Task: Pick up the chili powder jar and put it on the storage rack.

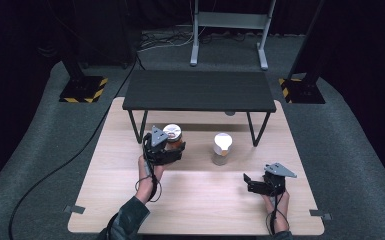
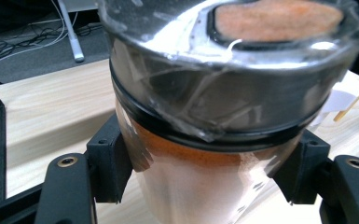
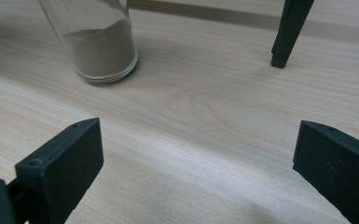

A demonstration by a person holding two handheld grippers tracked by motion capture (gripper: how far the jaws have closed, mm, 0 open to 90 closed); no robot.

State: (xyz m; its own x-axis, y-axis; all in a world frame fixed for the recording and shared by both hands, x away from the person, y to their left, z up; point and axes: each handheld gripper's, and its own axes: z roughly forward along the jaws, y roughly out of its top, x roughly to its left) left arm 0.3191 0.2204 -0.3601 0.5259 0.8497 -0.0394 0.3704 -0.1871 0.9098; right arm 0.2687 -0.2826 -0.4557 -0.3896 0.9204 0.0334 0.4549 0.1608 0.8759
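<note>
I am working over a pale wooden table [image 1: 195, 200] with a visible grain, standing on grey carpet in a dark room. A low black shelf [image 1: 198, 90] on thin black legs sits across the far half of the table. Behind it I see a grey metal stand [image 1: 228, 30] and loose cables on the floor, and 2 black posts on yellow-and-black striped bases [image 1: 82, 89] flank the table.

I can read no brand or lettering; a white slip on the table past the jar in the left gripper view is too blurred to make out.

My left gripper [image 1: 172, 150] is clamped on the jar [image 1: 173, 136], its 2 black pads pressing the glass just below the lid. The jar is clear glass with orange powder inside and a silvery lid wrapped in crinkled clear film [image 2: 224, 93], and it sits just in front of the shelf's left legs.

My right gripper [image 1: 252, 182] hovers low over the table's right side with its jaws spread wide and nothing between them. A second jar [image 1: 222, 148], white-lidded with brownish powder, stands mid-table, well apart from both grippers.
</note>
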